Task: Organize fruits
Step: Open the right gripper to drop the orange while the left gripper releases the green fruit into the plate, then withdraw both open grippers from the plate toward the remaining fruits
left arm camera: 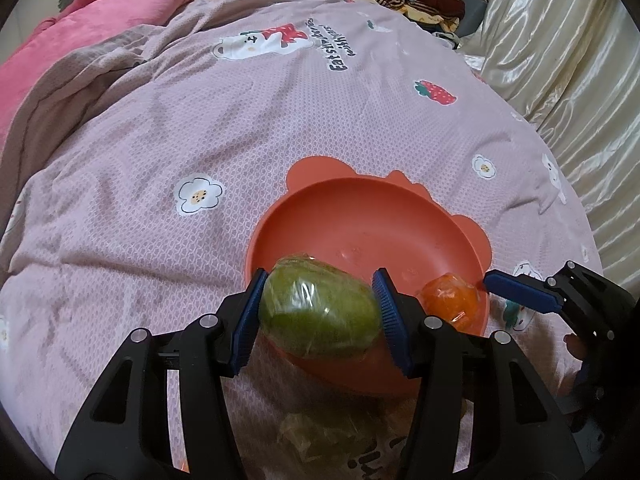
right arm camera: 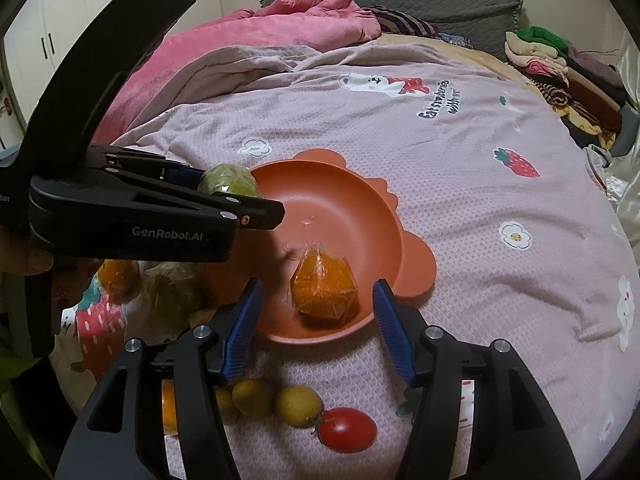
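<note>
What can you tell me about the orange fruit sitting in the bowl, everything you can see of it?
The orange fruit is round, bright orange and wrapped in clear crinkled plastic film that glints and bunches into a twist at its top. It rests inside the orange-pink bowl, on the floor near the rim closest to the right gripper. That gripper's blue-padded jaws stand open on either side of it, not touching it. Nothing else in the bowl touches it.

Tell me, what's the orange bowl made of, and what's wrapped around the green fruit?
The orange bowl looks like matte silicone or soft plastic: smooth, dull, with moulded ear-shaped tabs. The green fruit seems wrapped in thin clear plastic film, which shows shiny wrinkles.
</note>
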`<state>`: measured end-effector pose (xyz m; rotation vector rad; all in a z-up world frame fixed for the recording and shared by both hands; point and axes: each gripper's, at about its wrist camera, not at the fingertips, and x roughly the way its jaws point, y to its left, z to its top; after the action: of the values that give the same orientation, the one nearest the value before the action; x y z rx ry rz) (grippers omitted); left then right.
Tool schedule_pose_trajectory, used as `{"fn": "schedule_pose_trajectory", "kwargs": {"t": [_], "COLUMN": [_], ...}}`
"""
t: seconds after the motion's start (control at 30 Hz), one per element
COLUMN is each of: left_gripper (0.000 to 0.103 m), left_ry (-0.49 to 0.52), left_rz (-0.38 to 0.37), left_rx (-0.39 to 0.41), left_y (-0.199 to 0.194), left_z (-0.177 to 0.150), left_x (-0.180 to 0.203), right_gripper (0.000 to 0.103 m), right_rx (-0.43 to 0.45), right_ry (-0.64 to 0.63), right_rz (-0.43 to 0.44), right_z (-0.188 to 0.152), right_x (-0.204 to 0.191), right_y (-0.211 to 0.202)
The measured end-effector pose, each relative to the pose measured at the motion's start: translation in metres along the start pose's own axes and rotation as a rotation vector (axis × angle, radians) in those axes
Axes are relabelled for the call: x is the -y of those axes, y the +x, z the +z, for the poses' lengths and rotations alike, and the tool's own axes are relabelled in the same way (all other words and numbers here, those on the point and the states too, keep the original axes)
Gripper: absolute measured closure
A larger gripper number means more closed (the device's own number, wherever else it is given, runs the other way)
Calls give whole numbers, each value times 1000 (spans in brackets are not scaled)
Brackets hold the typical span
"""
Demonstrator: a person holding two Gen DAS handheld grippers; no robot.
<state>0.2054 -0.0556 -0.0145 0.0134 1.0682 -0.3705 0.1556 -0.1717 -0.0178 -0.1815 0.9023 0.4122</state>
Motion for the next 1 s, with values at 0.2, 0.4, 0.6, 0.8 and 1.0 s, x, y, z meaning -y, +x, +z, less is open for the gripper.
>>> {"fn": "schedule_pose_trajectory", "kwargs": {"t": [0.2, 0.4, 0.6, 0.8, 1.0], "left_gripper": [51, 51, 45, 40, 32], "left_ry": [-8, -8, -7, -3, -3], "left_rz": [-1, 25, 59, 86, 136], "left_rx": [20, 43, 83, 116, 136], "left_y": [-8, -19, -37, -54, -67], "left_z": [0, -1, -5, -15, -28], "left_x": [0, -2, -1, 0, 0], "right_gripper": [45, 42, 39, 34, 27], "right_rx": [4, 18, 34, 52, 67], "right_ry": [8, 13, 18, 29, 47], "right_rz": [-12, -19, -28, -42, -53], "right_z": [-3, -5, -6, -10, -12], "right_x": [1, 1, 0, 0, 1], "right_y": [-5, -12, -21, -32, -41]}}
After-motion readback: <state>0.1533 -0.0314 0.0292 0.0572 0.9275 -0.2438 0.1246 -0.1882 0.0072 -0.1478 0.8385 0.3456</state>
